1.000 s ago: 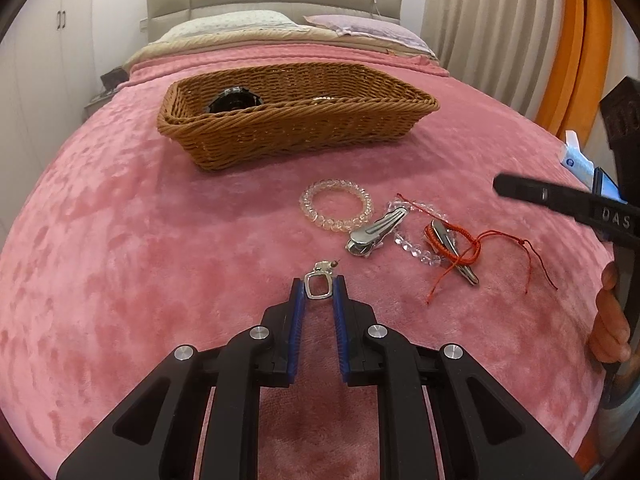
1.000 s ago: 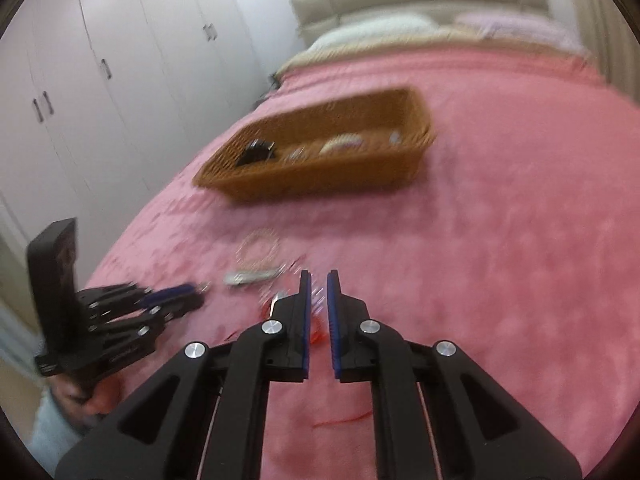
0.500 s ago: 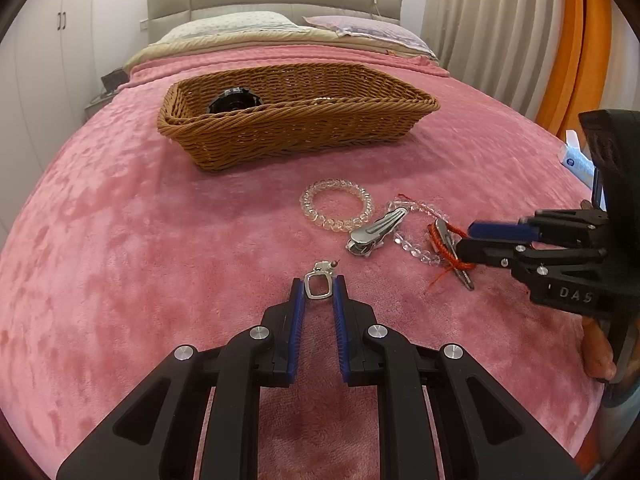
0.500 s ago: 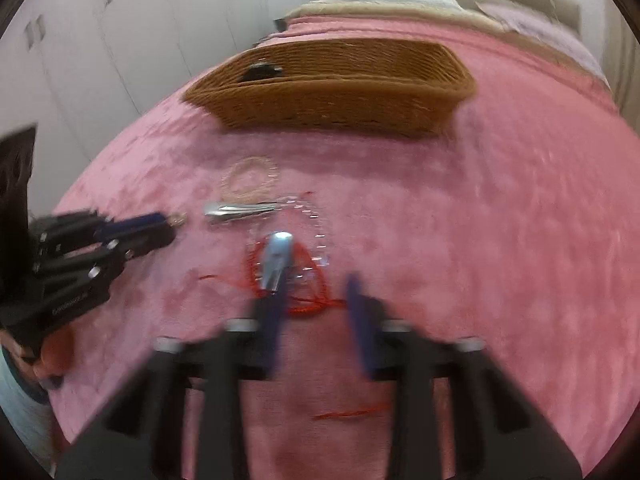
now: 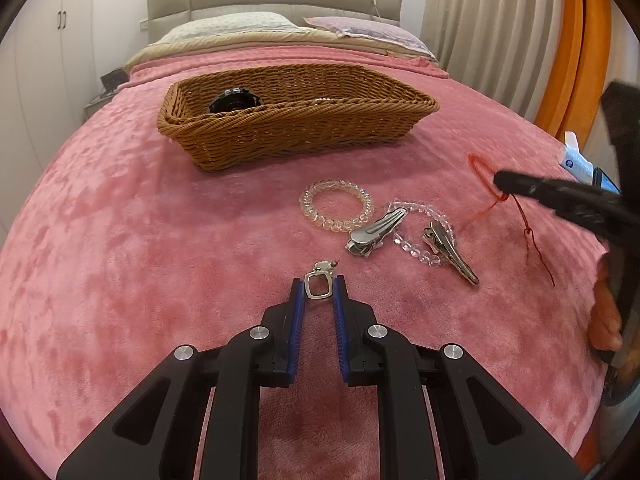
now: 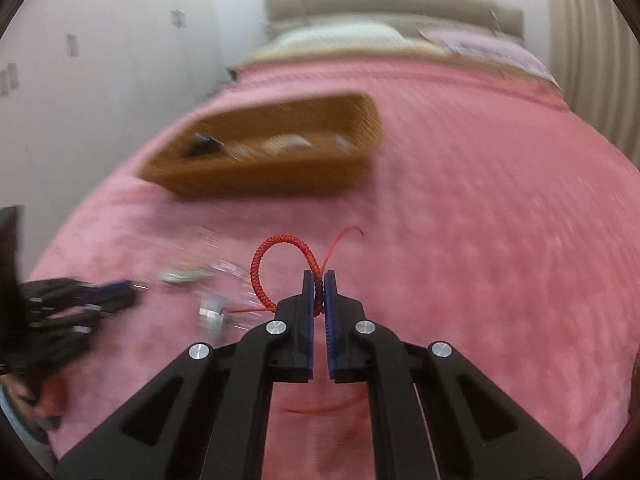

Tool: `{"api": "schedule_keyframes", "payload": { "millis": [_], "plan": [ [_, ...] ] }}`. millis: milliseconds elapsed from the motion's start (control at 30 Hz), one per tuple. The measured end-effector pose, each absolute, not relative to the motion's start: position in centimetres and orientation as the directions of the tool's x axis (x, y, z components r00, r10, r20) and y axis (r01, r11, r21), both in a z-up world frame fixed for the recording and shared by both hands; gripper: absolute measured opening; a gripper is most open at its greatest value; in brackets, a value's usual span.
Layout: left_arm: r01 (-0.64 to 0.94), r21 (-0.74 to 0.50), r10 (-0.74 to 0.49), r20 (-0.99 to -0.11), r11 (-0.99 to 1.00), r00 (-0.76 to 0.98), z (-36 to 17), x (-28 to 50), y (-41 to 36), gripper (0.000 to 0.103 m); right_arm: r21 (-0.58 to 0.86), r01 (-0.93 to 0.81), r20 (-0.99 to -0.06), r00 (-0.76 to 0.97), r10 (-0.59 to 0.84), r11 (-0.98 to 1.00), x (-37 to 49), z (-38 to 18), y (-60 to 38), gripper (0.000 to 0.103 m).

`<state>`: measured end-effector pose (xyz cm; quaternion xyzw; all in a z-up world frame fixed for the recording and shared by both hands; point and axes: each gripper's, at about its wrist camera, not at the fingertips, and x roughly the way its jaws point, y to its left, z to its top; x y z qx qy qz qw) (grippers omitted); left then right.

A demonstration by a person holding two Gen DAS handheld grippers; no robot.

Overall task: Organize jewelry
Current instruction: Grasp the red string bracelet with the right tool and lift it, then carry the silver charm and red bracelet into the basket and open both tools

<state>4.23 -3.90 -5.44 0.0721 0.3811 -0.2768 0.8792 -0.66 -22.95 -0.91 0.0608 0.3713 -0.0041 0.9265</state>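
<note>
My left gripper (image 5: pixel 319 285) is shut on a small square silver earring (image 5: pixel 319 284), held low over the pink blanket. My right gripper (image 6: pixel 319 280) is shut on a red braided cord bracelet (image 6: pixel 272 258) and holds it lifted above the bed; it shows in the left wrist view (image 5: pixel 500 179) at the right, with the cord (image 5: pixel 482 168) dangling. A clear bead bracelet (image 5: pixel 336 205), a second clear bead strand (image 5: pixel 416 236) and two silver hair clips (image 5: pixel 376 230) (image 5: pixel 450 250) lie on the blanket. A wicker basket (image 5: pixel 296 136) stands beyond them.
The basket holds a black round item (image 5: pixel 233 101) and some pale jewelry (image 6: pixel 286 144). Pillows (image 5: pixel 228 26) and a headboard are at the far end. Curtains (image 5: pixel 492 20) hang at the right. A white and blue packet (image 5: pixel 574 158) lies at the bed's right edge.
My right gripper closed on the red cord bracelet and lifted it off the blanket, uncovering the second hair clip. My left gripper has stayed still with the earring.
</note>
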Motion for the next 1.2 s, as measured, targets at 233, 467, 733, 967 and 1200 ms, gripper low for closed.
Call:
{"api": "schedule_keyframes", "payload": {
  "millis": [233,467,733,967,1200],
  "plan": [
    [0.542,-0.086,-0.434,-0.709,0.836,0.556,-5.5,4.3,-3.9,0.013,0.187,0.041,-0.749,0.652,0.115,0.981,0.0,-2.3,-24.4,0.024],
    [0.542,-0.091,-0.437,-0.707,0.836,0.555,-5.4,4.3,-3.9,0.013,0.175,0.010,-0.719,0.684,0.121,0.985,-0.7,-1.6,-24.3,0.058],
    [0.547,-0.088,-0.440,-0.704,0.833,0.557,-5.4,4.2,-4.0,0.013,0.034,-0.061,-0.756,0.651,0.066,0.998,-0.1,-2.8,-21.3,0.017],
    [0.547,-0.075,-0.442,-0.685,0.834,0.579,-5.1,3.7,-4.0,0.013,0.021,-0.067,-0.709,0.702,0.062,0.998,-0.8,-1.7,-21.0,0.004],
    [0.546,-0.065,-0.454,-0.642,0.835,0.618,-3.8,2.9,-3.6,0.013,0.067,-0.082,-0.635,0.765,0.106,0.994,-2.0,0.8,-20.8,0.004]
  ]
}}
